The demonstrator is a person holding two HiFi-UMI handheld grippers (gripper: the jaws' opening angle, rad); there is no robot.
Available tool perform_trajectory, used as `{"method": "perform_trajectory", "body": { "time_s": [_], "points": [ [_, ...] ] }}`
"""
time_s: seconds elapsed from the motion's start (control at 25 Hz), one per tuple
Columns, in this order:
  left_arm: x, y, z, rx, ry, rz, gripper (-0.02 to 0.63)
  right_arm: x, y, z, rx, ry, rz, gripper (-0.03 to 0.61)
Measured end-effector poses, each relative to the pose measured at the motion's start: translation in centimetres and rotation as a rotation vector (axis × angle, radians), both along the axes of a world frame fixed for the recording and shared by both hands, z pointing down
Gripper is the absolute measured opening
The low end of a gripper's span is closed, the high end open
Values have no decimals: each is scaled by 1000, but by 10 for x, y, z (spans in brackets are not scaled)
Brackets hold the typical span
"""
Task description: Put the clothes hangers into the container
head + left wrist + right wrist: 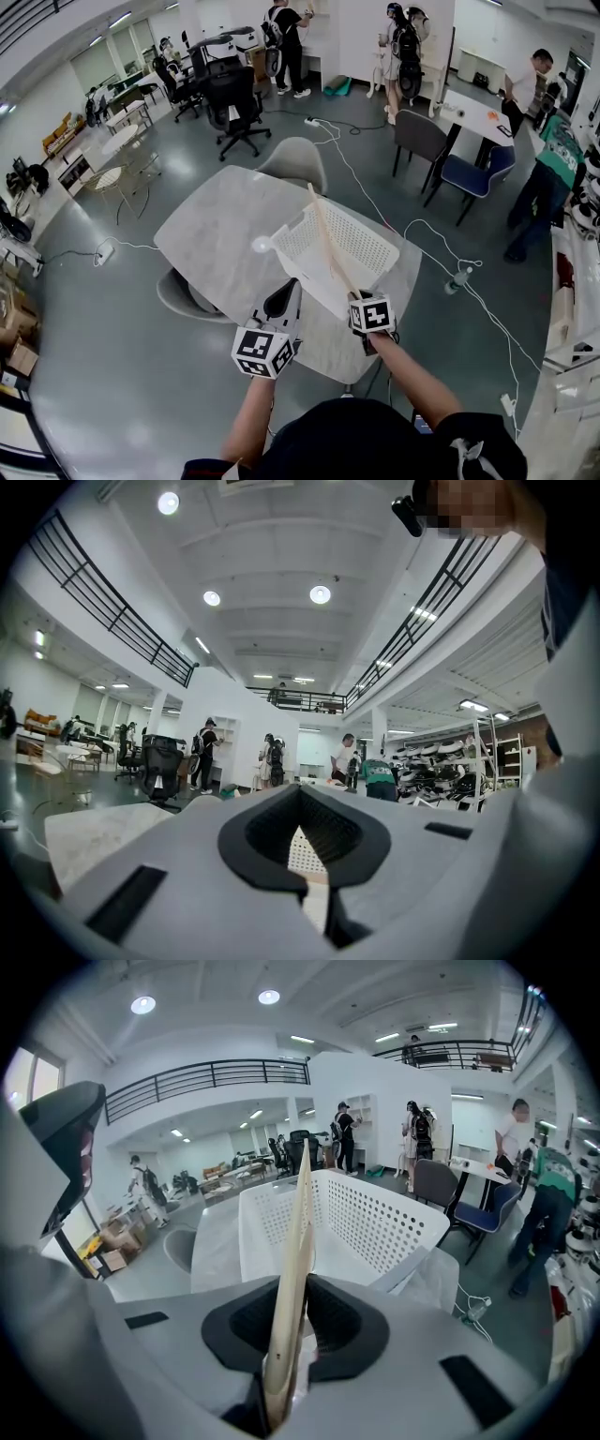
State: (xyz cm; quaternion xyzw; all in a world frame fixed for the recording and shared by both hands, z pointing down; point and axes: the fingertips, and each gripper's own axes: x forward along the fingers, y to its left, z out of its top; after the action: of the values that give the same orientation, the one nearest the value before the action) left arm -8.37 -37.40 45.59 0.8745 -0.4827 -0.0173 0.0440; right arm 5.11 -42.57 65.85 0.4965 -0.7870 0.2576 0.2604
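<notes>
A long pale wooden clothes hanger rises slanting over the white perforated container on the round marble table. My right gripper is shut on the hanger's lower end at the table's near edge. In the right gripper view the hanger stands between the jaws of the right gripper, with the container straight ahead. My left gripper hovers just left of the container, shut and empty. The left gripper shows only a sliver of the container through its pads.
A grey chair stands at the table's far side and another at its left. Cables and a bottle lie on the floor to the right. A black office chair, desks and several people are further back.
</notes>
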Motion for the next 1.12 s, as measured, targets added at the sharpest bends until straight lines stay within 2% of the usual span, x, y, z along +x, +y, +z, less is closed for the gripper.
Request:
{"method": "perform_trajectory", "body": {
  "time_s": [0.44, 1.12],
  "points": [
    [-3, -1, -2, -1, 6, -6, 5, -5, -5, 1, -35, 15, -16, 66],
    [-7, -1, 0, 4, 14, 5, 5, -10, -9, -11, 26, -41, -14, 81]
  ]
}}
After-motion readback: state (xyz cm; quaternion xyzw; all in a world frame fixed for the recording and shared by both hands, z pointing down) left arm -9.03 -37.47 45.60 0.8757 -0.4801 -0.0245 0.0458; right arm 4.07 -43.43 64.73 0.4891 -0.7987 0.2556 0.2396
